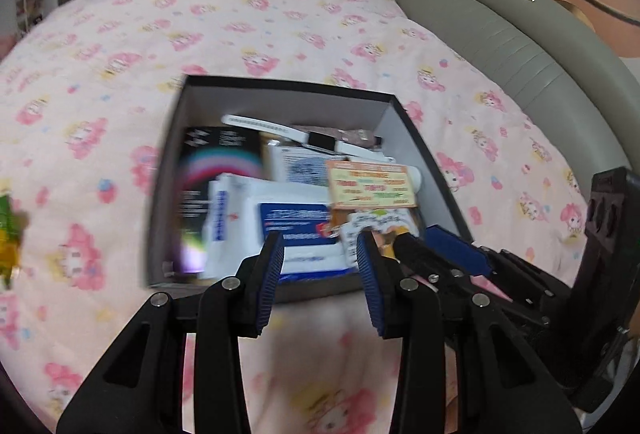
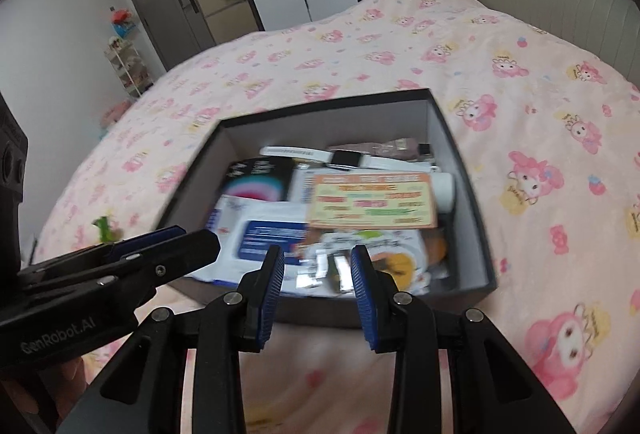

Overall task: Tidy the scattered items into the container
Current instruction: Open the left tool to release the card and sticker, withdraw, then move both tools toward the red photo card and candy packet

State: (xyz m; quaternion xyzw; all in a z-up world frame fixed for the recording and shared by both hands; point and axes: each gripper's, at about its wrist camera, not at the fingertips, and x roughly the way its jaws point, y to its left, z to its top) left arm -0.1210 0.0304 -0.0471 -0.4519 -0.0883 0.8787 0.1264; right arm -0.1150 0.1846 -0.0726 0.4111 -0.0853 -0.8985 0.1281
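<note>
Both tongs, left [image 1: 320, 254] and right [image 2: 318, 266], gape empty at the box's [image 2: 460, 138] near rim.

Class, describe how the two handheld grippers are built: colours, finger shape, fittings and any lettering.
Both the left gripper and right gripper have black, angular linkage arms joined by round silver pins, ending in ribbed blue pads. The left gripper's black body reads "GenRobot.AI" in the right wrist view.

The right hand-held gripper [image 2: 318, 286] hangs empty, jaws apart, over the filled box [image 2: 476, 202].
</note>
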